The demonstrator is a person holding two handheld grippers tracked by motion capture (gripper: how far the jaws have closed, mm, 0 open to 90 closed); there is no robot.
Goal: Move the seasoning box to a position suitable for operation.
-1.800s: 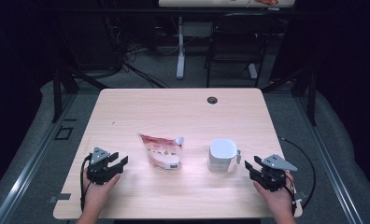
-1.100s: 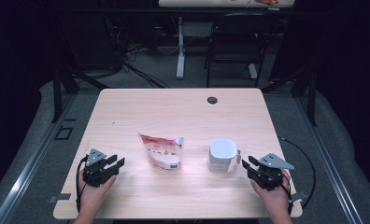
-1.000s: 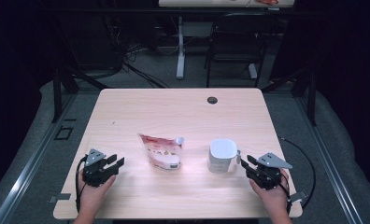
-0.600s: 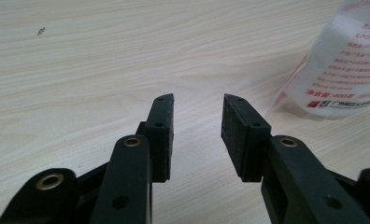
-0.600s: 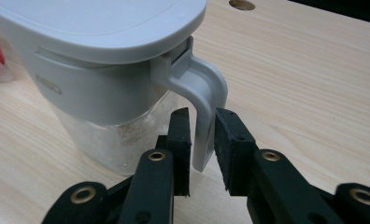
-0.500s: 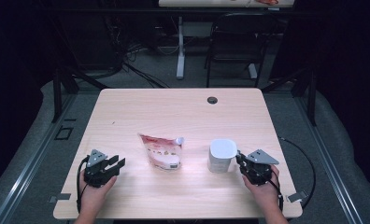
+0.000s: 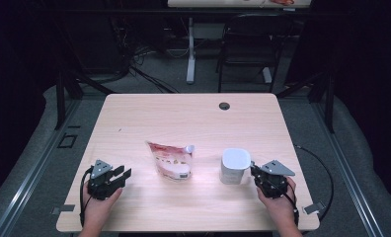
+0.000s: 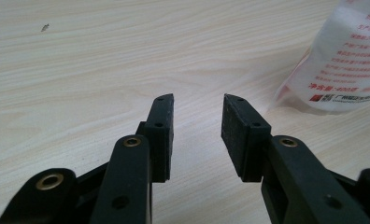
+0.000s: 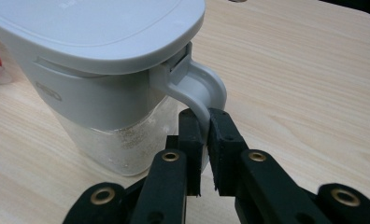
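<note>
On the pale wooden worktop [image 7: 183,118], near its 5 o'clock corner, stands a white plastic jug with a lid and a clear body [image 7: 234,166]. At the jug's 3 o'clock side the right claw [image 9: 204,122] is pinched tight on the jug's thin white handle [image 9: 199,95]. A soft red and white pouch [image 7: 171,160] lies near the middle. At 8 o'clock the left claw [image 8: 197,119] is open, holding nothing, just beside the pouch

A white lidded jug [image 7: 234,166] stands upright, clear-walled below, its handle [image 9: 198,91] nipped between the right gripper's fingers [image 9: 190,131].
</note>
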